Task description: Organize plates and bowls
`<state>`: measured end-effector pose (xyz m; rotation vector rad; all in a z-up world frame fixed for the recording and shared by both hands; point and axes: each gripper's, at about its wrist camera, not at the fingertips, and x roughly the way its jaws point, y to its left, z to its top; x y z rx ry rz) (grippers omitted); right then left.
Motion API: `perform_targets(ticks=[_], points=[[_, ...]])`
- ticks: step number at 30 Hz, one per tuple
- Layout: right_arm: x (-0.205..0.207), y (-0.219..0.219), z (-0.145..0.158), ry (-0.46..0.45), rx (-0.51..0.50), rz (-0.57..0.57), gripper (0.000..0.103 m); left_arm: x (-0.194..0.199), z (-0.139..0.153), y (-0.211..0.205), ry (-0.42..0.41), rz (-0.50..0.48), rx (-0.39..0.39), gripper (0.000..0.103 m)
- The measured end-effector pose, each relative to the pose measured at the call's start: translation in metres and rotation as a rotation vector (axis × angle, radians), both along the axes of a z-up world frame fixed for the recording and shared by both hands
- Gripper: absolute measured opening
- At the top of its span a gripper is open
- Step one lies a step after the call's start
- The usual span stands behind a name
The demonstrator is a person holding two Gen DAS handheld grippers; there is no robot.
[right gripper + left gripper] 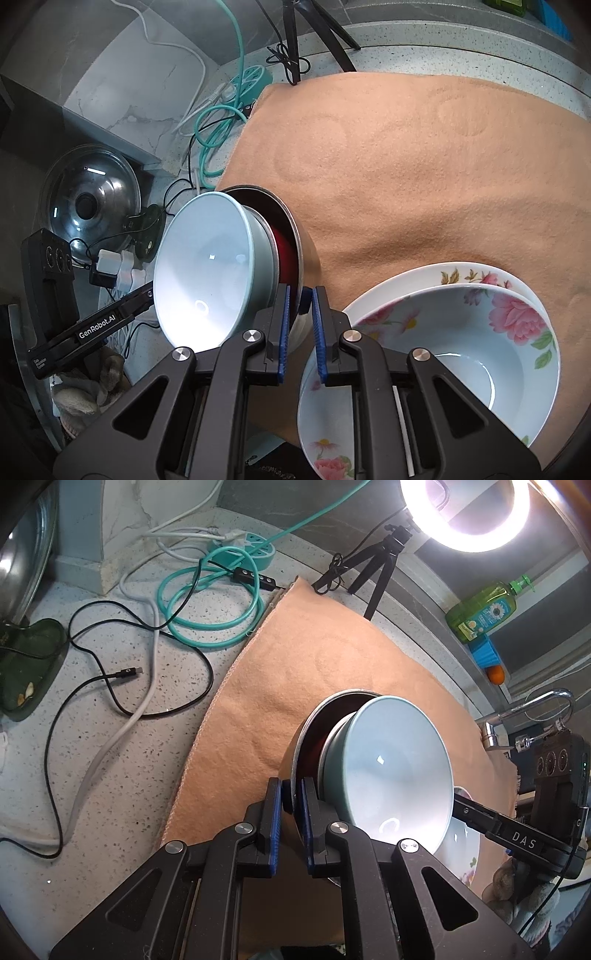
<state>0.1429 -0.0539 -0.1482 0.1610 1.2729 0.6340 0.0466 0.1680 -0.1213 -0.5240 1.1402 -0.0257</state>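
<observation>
A steel bowl [289, 760] with a red inside is tipped on its side above the orange cloth [295, 657]. A light blue bowl [399, 768] is nested in it. My left gripper [291, 794] is shut on the steel rim's near edge. From the right, a finger [476, 812] of my right gripper reaches behind the blue bowl. In the right wrist view my right gripper [300, 299] pinches the steel bowl [306, 251] at its rim, with the blue bowl [207, 266] facing left. A floral bowl [461, 350] sits in a floral plate [443, 269] on the cloth at lower right.
Loose cables and a teal power strip [251, 550] lie on the speckled counter left of the cloth. A ring light [465, 513] on a tripod [384, 565], a soap bottle [484, 609] and a faucet [532, 709] line the back. A pot lid [88, 199] stands at far left.
</observation>
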Motion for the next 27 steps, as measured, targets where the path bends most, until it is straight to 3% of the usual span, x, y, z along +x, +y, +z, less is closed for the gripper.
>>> perform_targets(ticks=[27], points=[[-0.033,-0.065,0.067,-0.096,0.05,-0.064,0.013,-0.012,0.059,-0.05,-0.112,-0.107,0.008,0.009]])
